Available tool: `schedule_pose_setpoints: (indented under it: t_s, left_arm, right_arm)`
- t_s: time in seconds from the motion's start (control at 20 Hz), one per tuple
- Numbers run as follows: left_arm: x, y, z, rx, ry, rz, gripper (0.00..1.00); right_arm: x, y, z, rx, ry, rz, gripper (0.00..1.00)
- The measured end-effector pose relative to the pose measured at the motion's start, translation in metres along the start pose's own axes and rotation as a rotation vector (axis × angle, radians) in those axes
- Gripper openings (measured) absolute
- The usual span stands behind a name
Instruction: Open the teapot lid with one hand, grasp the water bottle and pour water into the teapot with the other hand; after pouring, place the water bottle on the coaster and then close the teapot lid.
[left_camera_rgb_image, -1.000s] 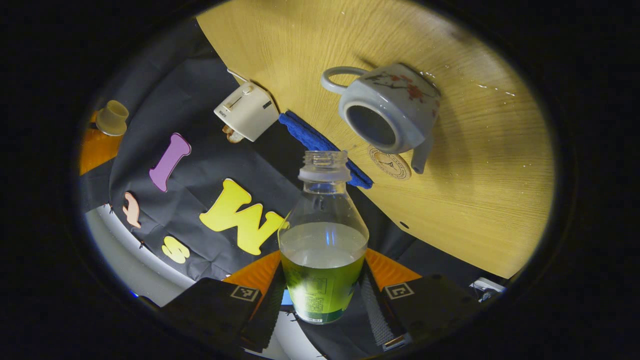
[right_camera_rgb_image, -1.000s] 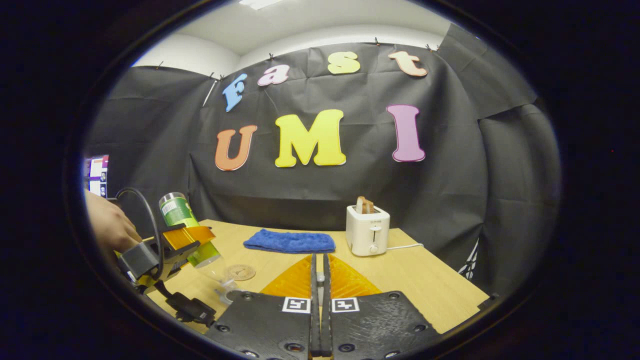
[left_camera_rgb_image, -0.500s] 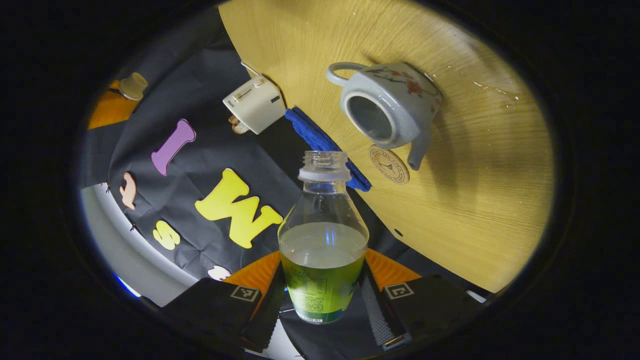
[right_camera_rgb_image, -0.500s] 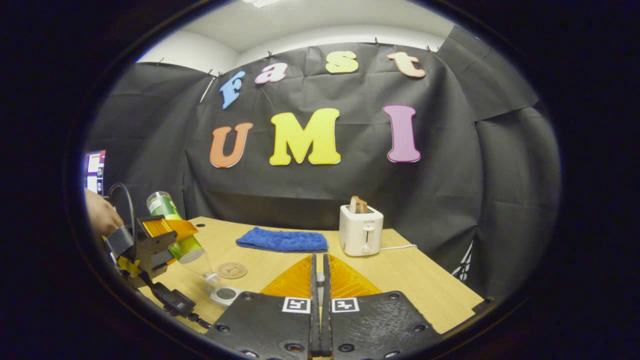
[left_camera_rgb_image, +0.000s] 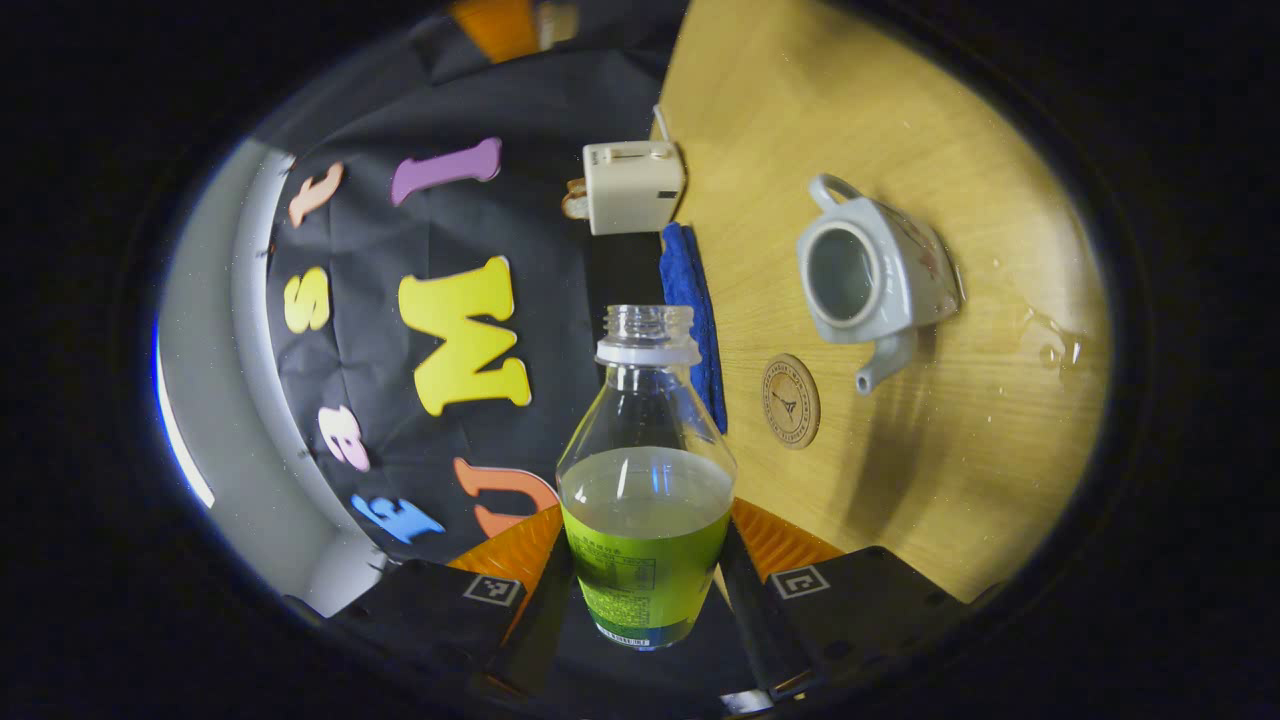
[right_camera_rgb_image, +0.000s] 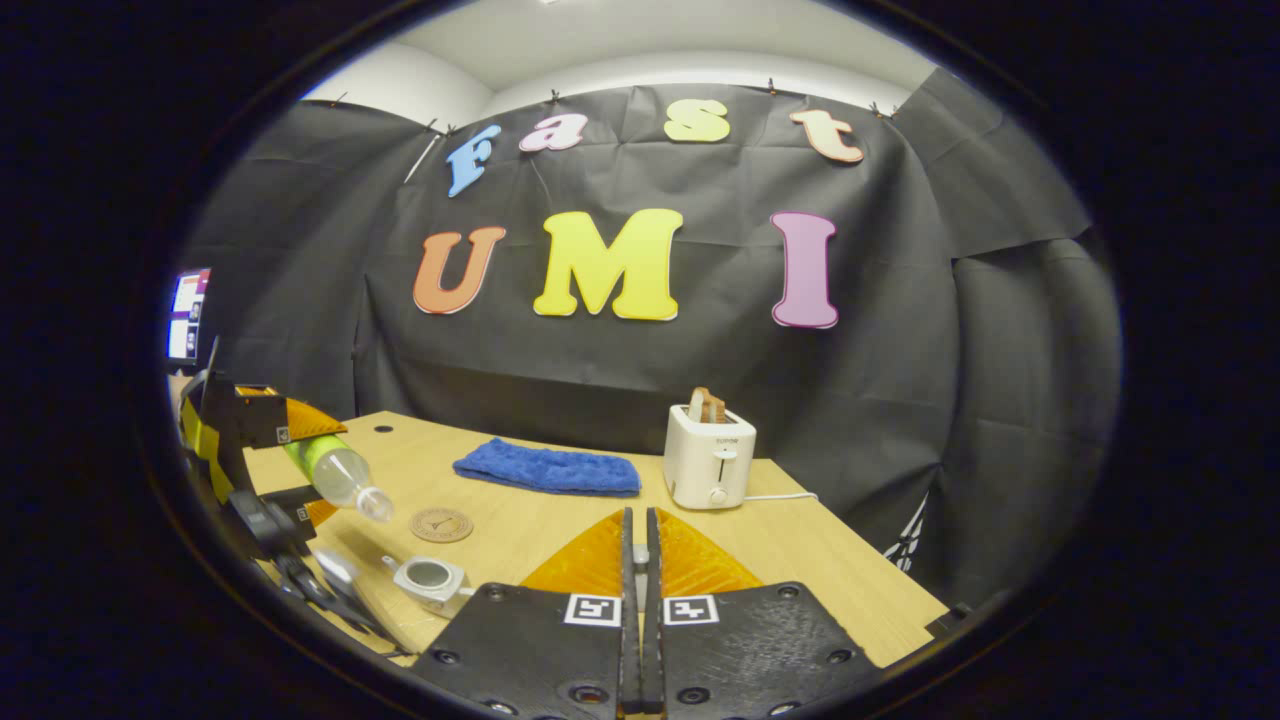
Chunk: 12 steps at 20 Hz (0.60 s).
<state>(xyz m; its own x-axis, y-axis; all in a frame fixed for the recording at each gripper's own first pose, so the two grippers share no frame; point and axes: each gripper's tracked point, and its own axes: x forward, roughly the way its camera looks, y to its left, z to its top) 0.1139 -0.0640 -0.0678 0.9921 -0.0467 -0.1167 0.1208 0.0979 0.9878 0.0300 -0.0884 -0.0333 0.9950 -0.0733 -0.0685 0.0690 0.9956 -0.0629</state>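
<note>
Bottle (left_camera_rgb_image: 645, 480) sits clamped low on its labelled body between the fingers of the left gripper (left_camera_rgb_image: 645, 610), uncapped, neck pointing to 12 o'clock in the left gripper view and roughly half full. In the right gripper view that bottle (right_camera_rgb_image: 335, 475) is tipped with its mouth toward 4 o'clock, above the table (right_camera_rgb_image: 800, 545). The teapot (left_camera_rgb_image: 870, 275) stands lidless at 2 o'clock of the bottle's mouth in the left gripper view, with the coaster (left_camera_rgb_image: 790, 400) just beside its spout and a puddle (left_camera_rgb_image: 1050, 345) on the wood past it.

Thin plastic will likely flex under a hard squeeze, and the water shifts its weight when tilted, so the label band seems the sound place to hold. The teapot looks ceramic, hence heavy, slick and chippable.

The right gripper (right_camera_rgb_image: 636, 570) has its fingers pressed together; a small pale piece sits between them, too slight to identify. A blue cloth (right_camera_rgb_image: 545, 468) and a toaster (right_camera_rgb_image: 708, 462) stand at the back.
</note>
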Motion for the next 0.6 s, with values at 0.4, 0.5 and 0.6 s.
schedule_pose_setpoints:
  t_s: [0.4,0.5,0.6]
  left_arm:
    - [0.040,0.046,-0.015,-0.872,-0.046,0.049,0.75]
    - [0.053,0.043,-0.006,-1.036,-0.083,0.055,0.76]
    - [0.066,0.037,0.001,-1.124,-0.106,0.071,0.76]
  right_arm:
    - [0.002,0.007,-0.002,0.006,0.005,0.014,0.01]
    - [0.003,0.012,-0.004,0.013,0.009,0.024,0.01]
    - [0.005,0.016,-0.006,0.021,0.012,0.031,0.01]
